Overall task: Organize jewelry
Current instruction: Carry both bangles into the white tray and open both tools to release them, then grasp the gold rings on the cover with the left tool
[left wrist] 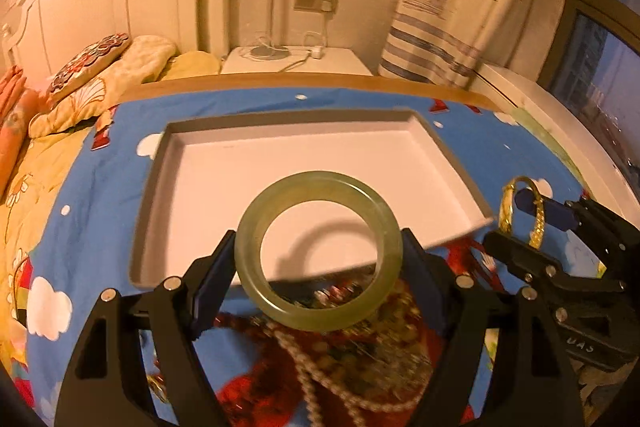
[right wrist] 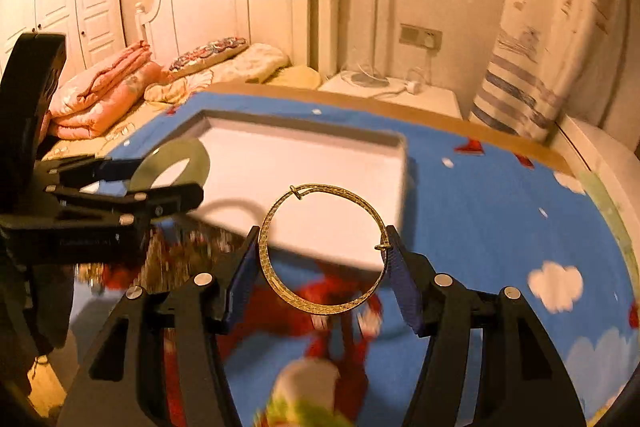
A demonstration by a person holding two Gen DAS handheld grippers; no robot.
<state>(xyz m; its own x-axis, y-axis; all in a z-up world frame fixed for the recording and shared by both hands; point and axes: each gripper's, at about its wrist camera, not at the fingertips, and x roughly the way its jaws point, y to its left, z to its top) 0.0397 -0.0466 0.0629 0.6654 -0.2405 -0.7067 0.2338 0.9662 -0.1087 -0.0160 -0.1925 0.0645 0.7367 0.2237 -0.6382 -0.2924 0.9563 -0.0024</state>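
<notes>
The left gripper [left wrist: 318,259] pinched a jade bangle [left wrist: 318,251] over the tray's [left wrist: 160,187] near edge. The right gripper [right wrist: 322,267] clamped a gold bangle [right wrist: 322,251] beside it. The tray looked bare, and a heap of beads [left wrist: 340,359] lay on the cloth [left wrist: 100,187], so sorting had barely begun.

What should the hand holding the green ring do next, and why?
Probably move the left gripper a little forward and lower the green bangle into the white tray. The jaws grip it on both sides, and it hangs over the tray's near edge, above the pile of beads. The tray looks bare inside, so there is room. The right gripper holds a gold bangle.
</notes>
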